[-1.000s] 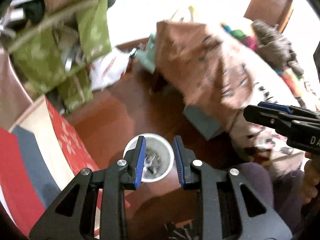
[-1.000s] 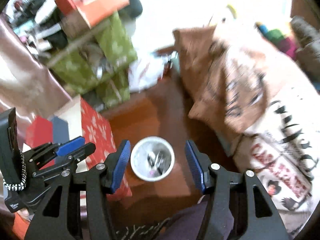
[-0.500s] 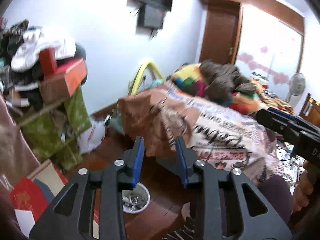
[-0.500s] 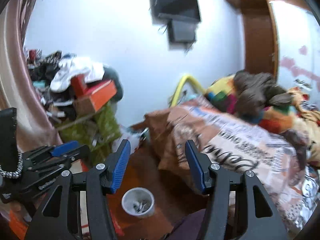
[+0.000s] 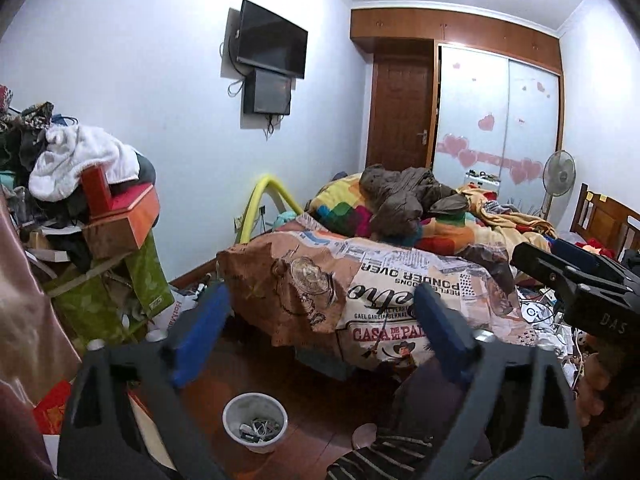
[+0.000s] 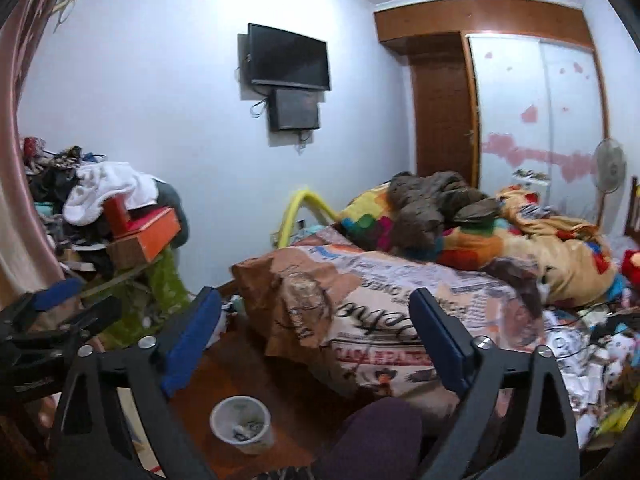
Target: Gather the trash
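Note:
A white trash bin (image 5: 255,421) with small scraps inside stands on the brown floor below both grippers; it also shows in the right wrist view (image 6: 241,424). My left gripper (image 5: 320,336) is open and empty, raised and facing the bed. My right gripper (image 6: 316,340) is open and empty, raised beside it. The right gripper's fingers (image 5: 576,280) show at the right edge of the left wrist view. Scraps of paper and cables (image 6: 576,344) litter the bed's right side.
A bed (image 5: 384,280) with a printed cover and piled blankets fills the middle. A stack of boxes and clothes (image 5: 92,216) stands at the left. A TV (image 5: 272,40) hangs on the wall. A fan (image 5: 558,176), door and wardrobe stand behind.
Both grippers have tilted up from over the bin to face the room. The left gripper's jaws have opened wider. The bin now sits low in both views.

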`<move>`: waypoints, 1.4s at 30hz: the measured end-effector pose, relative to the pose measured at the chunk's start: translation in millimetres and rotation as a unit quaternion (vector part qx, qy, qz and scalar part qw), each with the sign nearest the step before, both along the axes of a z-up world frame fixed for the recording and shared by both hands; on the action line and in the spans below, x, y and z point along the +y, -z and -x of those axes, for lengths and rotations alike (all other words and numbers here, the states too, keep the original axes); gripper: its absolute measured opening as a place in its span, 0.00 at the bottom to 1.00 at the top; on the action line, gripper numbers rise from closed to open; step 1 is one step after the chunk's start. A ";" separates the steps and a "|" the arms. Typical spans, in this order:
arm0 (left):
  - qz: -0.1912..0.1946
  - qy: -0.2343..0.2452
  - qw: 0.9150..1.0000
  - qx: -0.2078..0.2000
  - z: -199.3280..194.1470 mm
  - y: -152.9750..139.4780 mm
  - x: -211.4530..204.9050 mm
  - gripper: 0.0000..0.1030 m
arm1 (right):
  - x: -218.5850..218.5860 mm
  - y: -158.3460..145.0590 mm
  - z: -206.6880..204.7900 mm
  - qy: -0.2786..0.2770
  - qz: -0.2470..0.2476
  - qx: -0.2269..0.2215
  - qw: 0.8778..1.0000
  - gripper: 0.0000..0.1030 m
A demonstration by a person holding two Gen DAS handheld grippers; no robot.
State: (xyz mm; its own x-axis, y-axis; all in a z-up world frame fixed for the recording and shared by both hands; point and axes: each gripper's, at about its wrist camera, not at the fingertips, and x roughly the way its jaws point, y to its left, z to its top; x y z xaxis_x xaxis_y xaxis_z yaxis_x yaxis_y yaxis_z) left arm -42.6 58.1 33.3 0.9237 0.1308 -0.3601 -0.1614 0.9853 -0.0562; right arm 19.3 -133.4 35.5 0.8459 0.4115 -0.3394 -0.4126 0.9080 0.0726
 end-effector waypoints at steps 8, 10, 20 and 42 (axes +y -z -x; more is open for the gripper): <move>0.002 0.007 1.000 -0.003 3.8 0.6 -7.7 0.96 | -8.2 4.0 5.0 0.037 0.010 -0.006 0.999 1.00; 0.007 0.009 1.000 -0.003 4.5 0.6 -8.1 0.96 | -11.6 5.8 7.6 0.035 0.009 -0.004 0.999 1.00; 0.007 0.009 1.000 -0.005 6.8 1.2 -13.9 0.96 | -13.1 7.4 12.1 0.030 0.009 -0.001 1.000 1.00; 0.005 0.010 1.000 0.003 6.4 8.2 -20.8 0.99 | -17.2 8.8 13.7 0.026 0.012 -0.001 1.000 1.00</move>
